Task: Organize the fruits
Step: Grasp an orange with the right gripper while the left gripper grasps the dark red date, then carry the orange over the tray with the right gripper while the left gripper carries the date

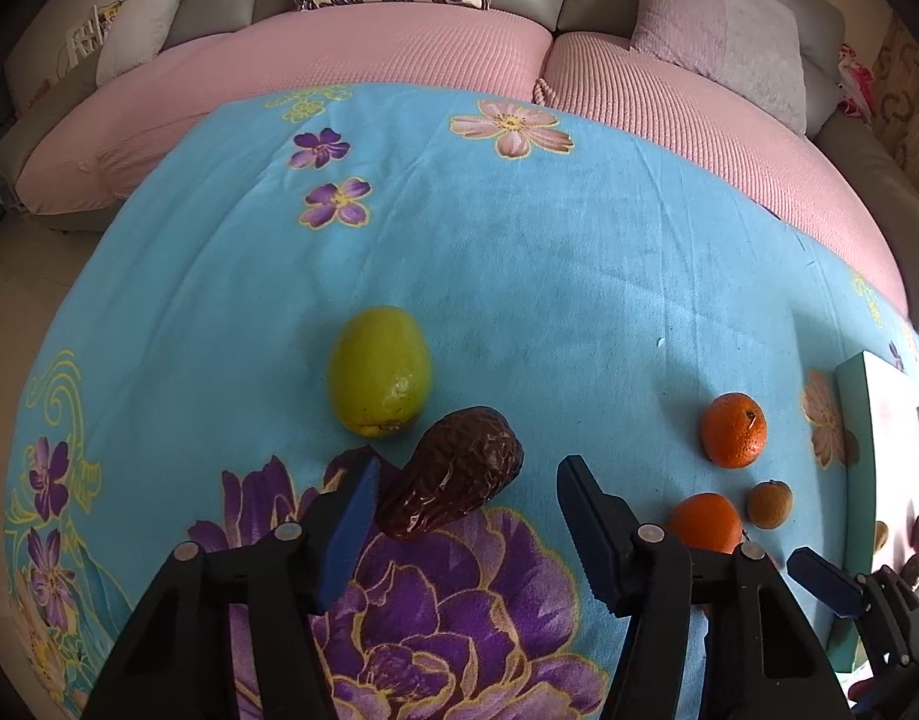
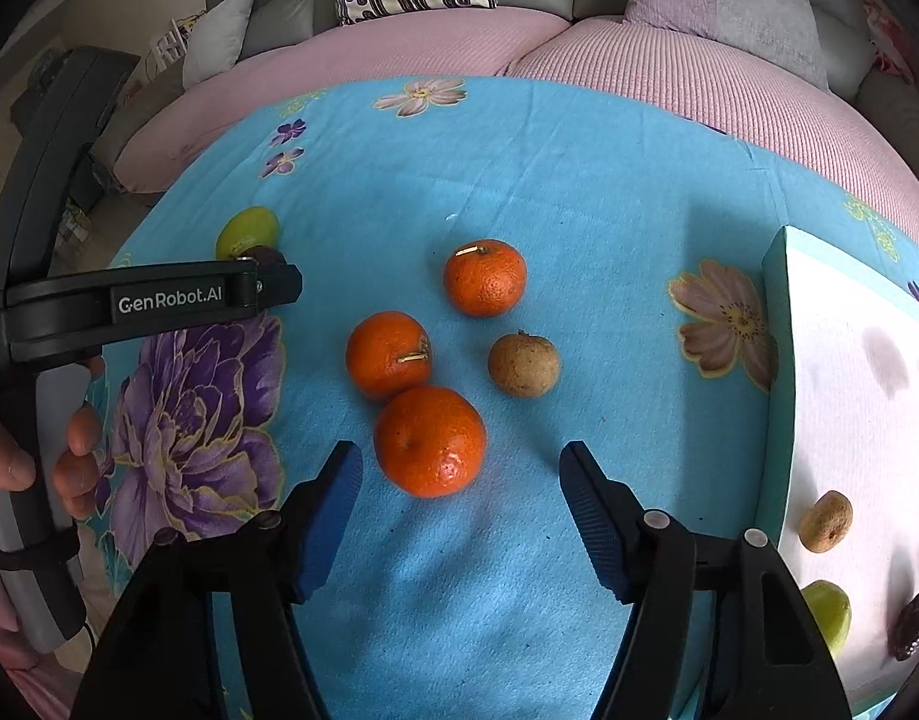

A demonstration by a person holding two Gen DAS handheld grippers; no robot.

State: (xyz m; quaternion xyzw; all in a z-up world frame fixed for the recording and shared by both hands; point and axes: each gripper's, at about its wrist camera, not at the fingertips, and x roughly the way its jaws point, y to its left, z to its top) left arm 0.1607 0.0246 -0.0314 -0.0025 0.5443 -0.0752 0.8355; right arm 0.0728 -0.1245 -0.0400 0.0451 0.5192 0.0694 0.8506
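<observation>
1. The left gripper (image 1: pixel 465 516) has its jaws spread wide and grasps nothing; a wrinkled brown date (image 1: pixel 453 474) lies on the blue flowered cloth (image 1: pixel 519 252) between them, close against the left jaw and well clear of the right one.
2. Just beyond the left jaw's tip sits a green fruit (image 1: pixel 378 372), near the date; whether they touch cannot be told.
3. Out past the right jaw of the left gripper lie two tangerines (image 1: pixel 733 429) and a small brown round fruit (image 1: pixel 770 504).
4. The right gripper (image 2: pixel 459 480) is also released, its jaws wide apart and empty.
5. A tangerine (image 2: pixel 431 441) rests between the right gripper's jaws, nearer the left jaw, just past the tips.
6. Farther ahead of those jaws sit two more tangerines (image 2: pixel 389 354) and the brown round fruit, close together.
7. To the right of the right jaw stands a white tray with a teal rim (image 2: pixel 774 372), holding a brown round fruit (image 2: pixel 825 522), a green fruit (image 2: pixel 828 615) and a dark date (image 2: pixel 915 630).
8. A hand (image 2: pixel 33 462) grips the left gripper's handle, out beyond the left jaw in the right wrist view.
</observation>
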